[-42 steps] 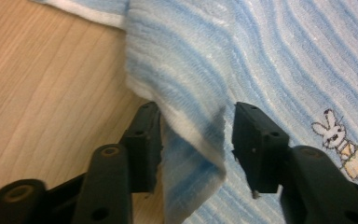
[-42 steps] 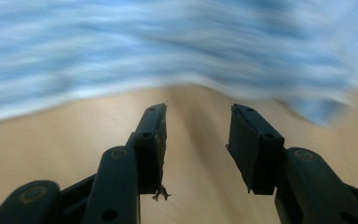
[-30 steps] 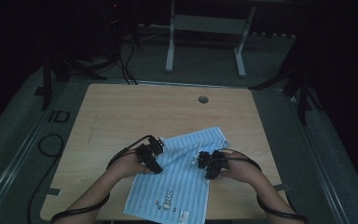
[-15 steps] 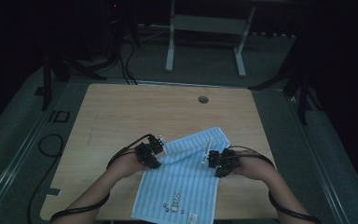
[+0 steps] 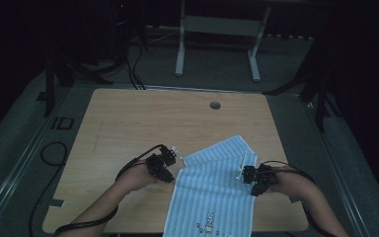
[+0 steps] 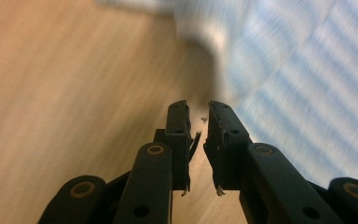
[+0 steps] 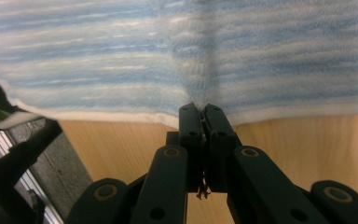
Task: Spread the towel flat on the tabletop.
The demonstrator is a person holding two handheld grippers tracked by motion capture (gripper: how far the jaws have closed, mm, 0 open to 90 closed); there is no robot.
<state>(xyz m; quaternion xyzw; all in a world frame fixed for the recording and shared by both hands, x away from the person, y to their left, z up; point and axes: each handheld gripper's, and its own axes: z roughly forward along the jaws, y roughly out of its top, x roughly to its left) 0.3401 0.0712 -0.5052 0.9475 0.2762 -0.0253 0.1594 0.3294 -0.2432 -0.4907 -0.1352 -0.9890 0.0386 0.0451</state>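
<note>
Right tongs [image 7: 204, 108] clenched on the striped towel [image 5: 212, 190] hem. Left tongs [image 6: 196, 108] stand slightly parted beside its edge, gripping nothing. Soft, limp cloth, so pinch corners.

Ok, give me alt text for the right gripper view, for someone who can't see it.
The right gripper, jaws shut, pinches the white-hemmed edge of a blue-and-white striped towel, which puckers at the grip. Below the towel lies a wooden table, its edge at lower left.

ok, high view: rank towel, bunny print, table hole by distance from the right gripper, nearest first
From the right gripper:
1. Towel, its edge at the jaws, to the gripper's left.
2. Bunny print, lower left, at the towel's near end.
3. Table hole, far side of the table.
</note>
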